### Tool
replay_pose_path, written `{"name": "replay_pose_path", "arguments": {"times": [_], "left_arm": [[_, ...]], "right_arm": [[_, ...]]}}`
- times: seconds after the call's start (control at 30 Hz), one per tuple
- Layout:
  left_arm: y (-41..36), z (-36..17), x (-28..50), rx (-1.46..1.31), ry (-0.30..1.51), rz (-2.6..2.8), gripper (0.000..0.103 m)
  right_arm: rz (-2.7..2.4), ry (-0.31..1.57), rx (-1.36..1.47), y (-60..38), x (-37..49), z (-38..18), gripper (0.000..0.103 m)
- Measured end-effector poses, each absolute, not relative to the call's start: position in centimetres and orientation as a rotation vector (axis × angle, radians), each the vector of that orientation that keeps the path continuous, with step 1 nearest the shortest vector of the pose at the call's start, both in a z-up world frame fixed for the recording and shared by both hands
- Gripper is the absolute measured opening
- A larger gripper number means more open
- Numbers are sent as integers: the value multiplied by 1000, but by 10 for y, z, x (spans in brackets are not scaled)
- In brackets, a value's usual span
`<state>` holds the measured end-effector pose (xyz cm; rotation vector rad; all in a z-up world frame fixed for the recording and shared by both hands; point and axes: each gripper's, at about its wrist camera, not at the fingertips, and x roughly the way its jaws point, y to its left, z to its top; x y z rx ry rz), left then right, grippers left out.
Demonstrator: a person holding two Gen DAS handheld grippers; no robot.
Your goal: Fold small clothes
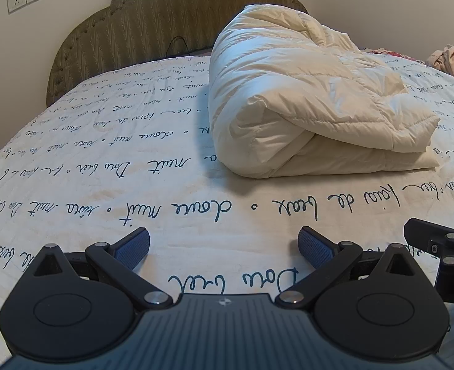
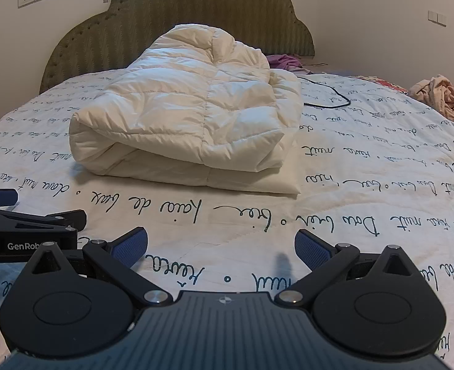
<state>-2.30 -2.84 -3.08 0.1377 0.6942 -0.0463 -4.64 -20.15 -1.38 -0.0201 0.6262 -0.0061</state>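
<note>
A pile of small clothes (image 2: 442,97), pink and cream, lies crumpled at the far right edge of the bed; it also shows in the left wrist view as the clothes pile (image 1: 451,61). A purple garment (image 2: 284,61) sits behind the duvet near the headboard. My left gripper (image 1: 224,245) hovers open over the printed bedsheet (image 1: 103,169), nothing between its blue pads. My right gripper (image 2: 220,243) is open too, empty, low over the sheet. Each gripper's black body shows at the edge of the other's view: the right gripper (image 1: 442,243), the left gripper (image 2: 30,225).
A folded white duvet (image 2: 190,114) fills the middle of the bed ahead of both grippers. A black cable (image 2: 328,95) trails on the sheet to its right. An upholstered green headboard (image 2: 196,6) and the wall close off the far side.
</note>
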Motion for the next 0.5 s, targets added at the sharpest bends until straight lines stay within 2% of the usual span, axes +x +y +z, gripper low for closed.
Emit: {"name": "replay_pose_path", "arguments": {"times": [0.5], "left_arm": [[-31, -28, -24, 156, 672, -67, 103]], "right_arm": [[8, 634, -12, -202, -43, -16, 103]]}}
